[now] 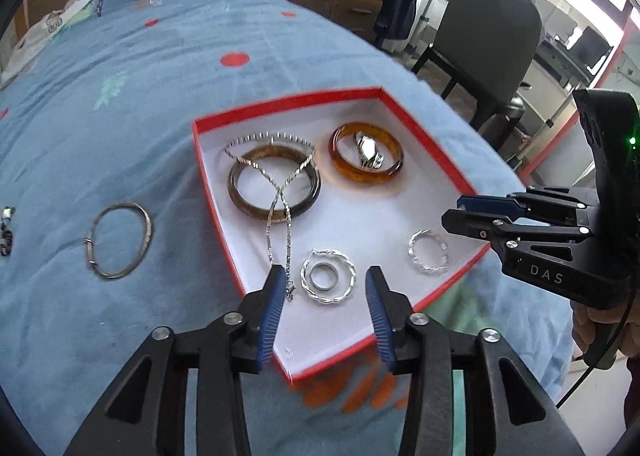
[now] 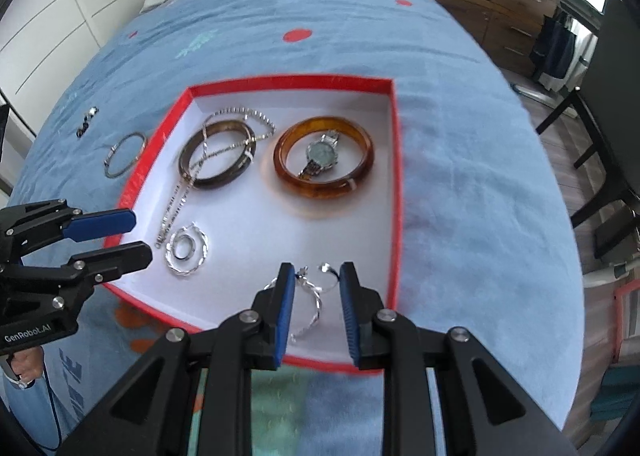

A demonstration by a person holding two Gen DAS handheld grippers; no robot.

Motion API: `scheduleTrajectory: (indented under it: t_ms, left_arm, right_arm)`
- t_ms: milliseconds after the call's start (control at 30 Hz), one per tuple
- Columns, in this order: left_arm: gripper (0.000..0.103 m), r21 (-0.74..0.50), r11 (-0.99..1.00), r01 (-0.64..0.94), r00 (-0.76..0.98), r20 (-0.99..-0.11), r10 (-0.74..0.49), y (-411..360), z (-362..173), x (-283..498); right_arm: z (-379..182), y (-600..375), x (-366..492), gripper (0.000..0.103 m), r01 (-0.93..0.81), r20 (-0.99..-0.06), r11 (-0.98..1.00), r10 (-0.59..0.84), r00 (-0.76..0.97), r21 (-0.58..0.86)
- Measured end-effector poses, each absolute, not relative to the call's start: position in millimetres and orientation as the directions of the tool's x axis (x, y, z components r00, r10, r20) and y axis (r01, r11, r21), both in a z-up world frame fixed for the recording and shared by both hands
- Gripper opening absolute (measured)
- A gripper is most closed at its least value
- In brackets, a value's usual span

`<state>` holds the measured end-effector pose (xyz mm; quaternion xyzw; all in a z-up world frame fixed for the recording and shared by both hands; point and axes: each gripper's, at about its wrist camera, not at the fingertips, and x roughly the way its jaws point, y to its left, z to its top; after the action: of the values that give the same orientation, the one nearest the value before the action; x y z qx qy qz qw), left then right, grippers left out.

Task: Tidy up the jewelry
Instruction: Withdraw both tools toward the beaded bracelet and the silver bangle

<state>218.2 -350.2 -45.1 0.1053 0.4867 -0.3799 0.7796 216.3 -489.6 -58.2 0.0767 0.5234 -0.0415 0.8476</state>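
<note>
A red box with a white floor (image 1: 360, 224) (image 2: 280, 232) lies on the bed. It holds a dark bangle (image 1: 274, 182) (image 2: 218, 154) under a silver chain (image 1: 276, 192), an amber bangle (image 1: 366, 154) (image 2: 324, 158) ringed round a watch (image 2: 322, 156), a twisted silver hoop with a small ring inside (image 1: 328, 281) (image 2: 187, 250), and another silver hoop (image 1: 427, 250) (image 2: 316, 296). My left gripper (image 1: 327, 276) is open over the twisted hoop. My right gripper (image 2: 317, 272) is open, its fingers either side of the other hoop.
A thin silver bracelet (image 1: 118, 240) (image 2: 124, 154) lies on the blue bedspread left of the box, with a small dark beaded piece (image 2: 86, 122) beyond it. A dark chair (image 1: 484, 32) and desks stand past the bed's right edge.
</note>
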Motion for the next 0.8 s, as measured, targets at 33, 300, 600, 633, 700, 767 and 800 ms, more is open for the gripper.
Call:
scheduleTrajectory:
  t_ms: [33,300,600,633,700,767,800]
  left_arm:
    - [0.045,-0.205,0.686,0.698,0.243,-0.834,-0.496,-349,-40,216]
    - [0.047,-0.183,0.674,0.716,0.294,-0.795,-0.53,-332,1,190]
    - [0.048,-0.147,0.699,0.7,0.405,-0.725,-0.558,-270,62,163]
    - [0.05,-0.145,0.705,0.694,0.421,-0.712,-0.562,-260,70,160]
    - [0.052,-0.13,0.716,0.686,0.46,-0.684,-0.566,-238,88,152]
    - [0.056,-0.112,0.727,0.677,0.495,-0.662,-0.563,-218,101,145]
    - [0.058,-0.107,0.735,0.67,0.513,-0.649,-0.562,-205,107,142]
  right_arm:
    - [-53,-488,213,0.023,0.154,-0.891,0.984,0.007,0.454,0.086]
    - [-7,-476,189,0.035,0.183,-0.86,0.98,-0.023,0.51,0.082]
    - [63,-444,153,0.035,0.194,-0.8,0.979,-0.065,0.597,0.065]
    - [77,-436,146,0.035,0.191,-0.784,0.98,-0.069,0.616,0.064]
    - [94,-424,139,0.035,0.183,-0.765,0.981,-0.075,0.64,0.058]
    - [114,-406,130,0.035,0.171,-0.742,0.984,-0.081,0.665,0.045]
    - [121,-397,127,0.035,0.164,-0.732,0.985,-0.079,0.676,0.045]
